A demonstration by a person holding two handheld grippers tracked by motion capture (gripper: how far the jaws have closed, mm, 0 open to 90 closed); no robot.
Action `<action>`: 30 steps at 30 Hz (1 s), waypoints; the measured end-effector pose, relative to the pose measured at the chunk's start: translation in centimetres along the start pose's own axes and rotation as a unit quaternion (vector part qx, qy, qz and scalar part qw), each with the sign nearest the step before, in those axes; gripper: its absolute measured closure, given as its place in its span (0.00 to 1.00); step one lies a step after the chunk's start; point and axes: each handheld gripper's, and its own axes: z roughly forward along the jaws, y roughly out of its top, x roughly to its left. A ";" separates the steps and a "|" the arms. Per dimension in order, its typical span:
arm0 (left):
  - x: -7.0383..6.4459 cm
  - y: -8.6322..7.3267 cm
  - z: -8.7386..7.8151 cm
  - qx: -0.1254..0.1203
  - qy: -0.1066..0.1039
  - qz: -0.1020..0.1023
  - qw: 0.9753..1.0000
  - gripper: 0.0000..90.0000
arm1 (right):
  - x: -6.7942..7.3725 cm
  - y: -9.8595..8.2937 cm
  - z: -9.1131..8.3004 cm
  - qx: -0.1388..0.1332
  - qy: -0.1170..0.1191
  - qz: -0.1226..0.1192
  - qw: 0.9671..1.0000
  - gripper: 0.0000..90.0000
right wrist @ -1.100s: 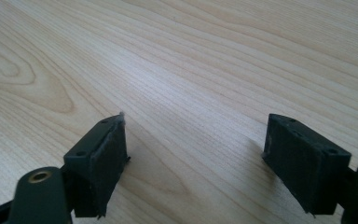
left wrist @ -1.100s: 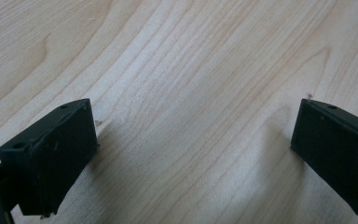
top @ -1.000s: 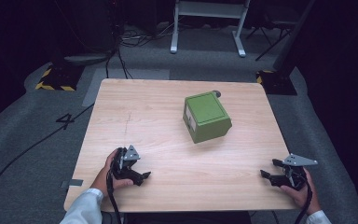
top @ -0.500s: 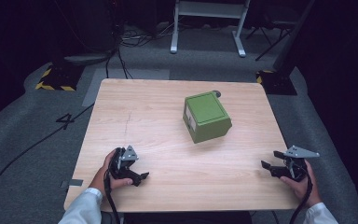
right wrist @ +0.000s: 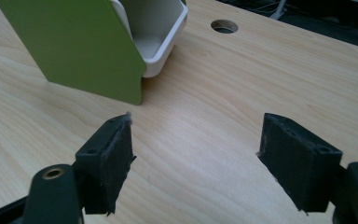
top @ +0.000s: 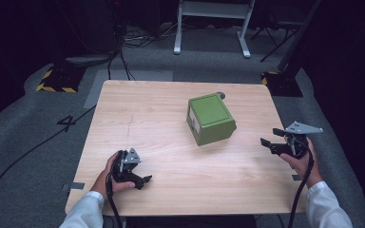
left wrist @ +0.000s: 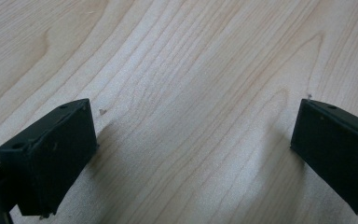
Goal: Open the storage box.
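High view shows the green box (top: 210, 118) resting on the wooden bench (top: 138, 109), a little toward one o'clock from the bench's middle, its green top face tilted up toward the camera. My left gripper (top: 138, 176) lies at about seven o'clock on the bench, well apart from the box, with my left hand (top: 111, 173) wrapped round it. My right gripper (top: 272, 139) hovers at about four o'clock near the bench's edge, held in my right hand (top: 302, 159) and pointing at nine o'clock toward the box. Left gripper view has my jaws spread wide with bare wood grain between them. Right gripper view has my jaws equally wide, nothing between them; the box (right wrist: 74, 44) sits ahead at eleven o'clock, its white inner tray (right wrist: 154, 32) open toward me, and a round hole (right wrist: 224, 26) in the bench lies beyond at twelve o'clock.
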 end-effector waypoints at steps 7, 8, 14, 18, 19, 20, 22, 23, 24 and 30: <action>0.0 0.0 0.0 0.000 0.000 0.000 1.000 0.00 | 0.1 3.1 2.7 -0.007 0.003 0.003 1.000 0.30; 0.0 0.0 0.0 0.000 0.000 0.000 1.000 0.00 | 0.1 3.5 3.0 -0.008 0.004 0.003 1.000 0.31; -0.1 0.0 0.0 -0.001 0.002 -0.001 1.000 0.00 | 0.4 5.6 5.2 -0.010 -0.003 0.001 1.000 0.31; -0.2 -0.1 -0.1 -0.001 0.003 -0.005 1.000 0.00 | 0.4 6.2 6.5 -0.006 0.003 0.006 1.000 0.32; -0.2 -0.2 -0.2 -0.001 0.005 -0.005 1.000 0.00 | 0.4 6.4 7.3 0.002 0.003 0.006 1.000 0.32; -0.2 -0.2 -0.2 -0.001 0.005 -0.005 1.000 0.00 | 0.4 6.4 7.3 0.002 0.003 0.006 1.000 0.32; -0.2 -0.3 -0.2 -0.001 0.006 -0.005 1.000 0.00 | 0.3 6.5 8.5 0.010 0.003 0.017 1.000 0.32; -0.2 -0.3 -0.2 -0.001 0.006 -0.005 1.000 0.00 | 0.3 6.5 8.5 0.010 0.003 0.017 1.000 0.32; -0.3 -0.3 -0.3 -0.001 0.006 -0.007 1.000 0.00 | 0.3 6.5 9.2 0.013 0.009 0.020 1.000 0.32; -0.4 -0.4 -0.3 -0.001 0.008 -0.008 1.000 0.00 | 0.4 6.3 10.9 0.035 0.005 0.018 0.999 0.33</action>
